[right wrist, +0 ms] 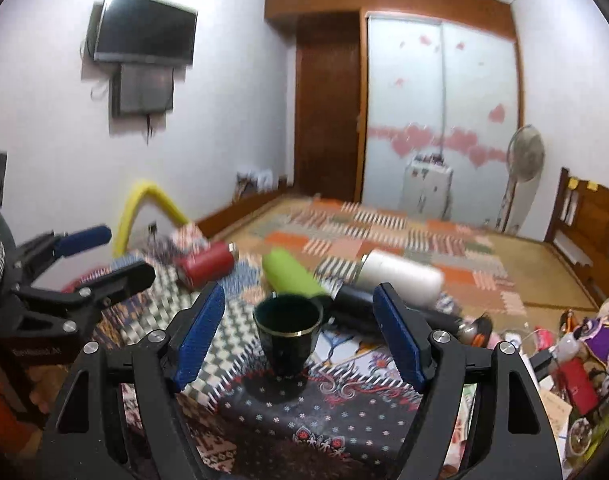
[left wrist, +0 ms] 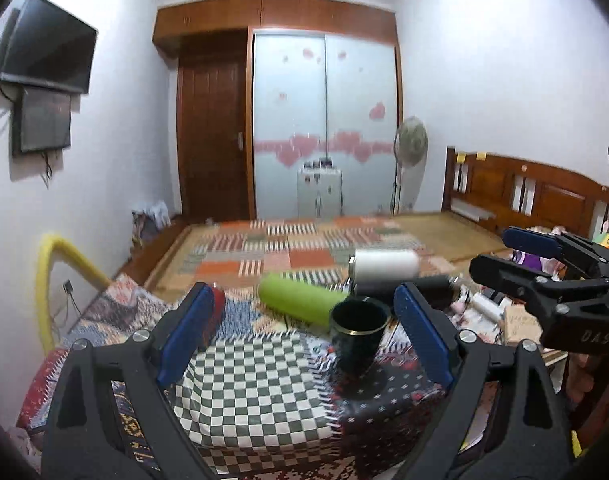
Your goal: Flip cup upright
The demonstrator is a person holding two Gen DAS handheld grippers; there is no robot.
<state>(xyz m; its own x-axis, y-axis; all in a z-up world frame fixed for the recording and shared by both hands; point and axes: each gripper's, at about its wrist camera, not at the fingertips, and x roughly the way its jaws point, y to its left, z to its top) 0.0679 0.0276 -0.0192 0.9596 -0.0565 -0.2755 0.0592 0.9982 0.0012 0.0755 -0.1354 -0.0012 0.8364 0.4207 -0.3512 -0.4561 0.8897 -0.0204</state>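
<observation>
A dark green cup (left wrist: pixel 358 330) with a thin gold rim stands upright, mouth up, on a patterned cloth; it also shows in the right wrist view (right wrist: pixel 289 330). My left gripper (left wrist: pixel 304 328) is open and empty, the cup just inside its right finger. My right gripper (right wrist: pixel 298 330) is open and empty, with the cup between and just beyond its blue pads, not touched. The right gripper also shows at the right edge of the left wrist view (left wrist: pixel 500 256), and the left gripper at the left edge of the right wrist view (right wrist: pixel 116 256).
Behind the cup lie a green bottle (left wrist: pixel 300 298), a white bottle (left wrist: pixel 384 268), a black bottle (right wrist: pixel 356 300) and a red bottle (right wrist: pixel 206 266). Clutter sits at the right (right wrist: pixel 576 360). A yellow tube (left wrist: pixel 56 264) arches at the left. The bed (left wrist: pixel 304 248) lies beyond.
</observation>
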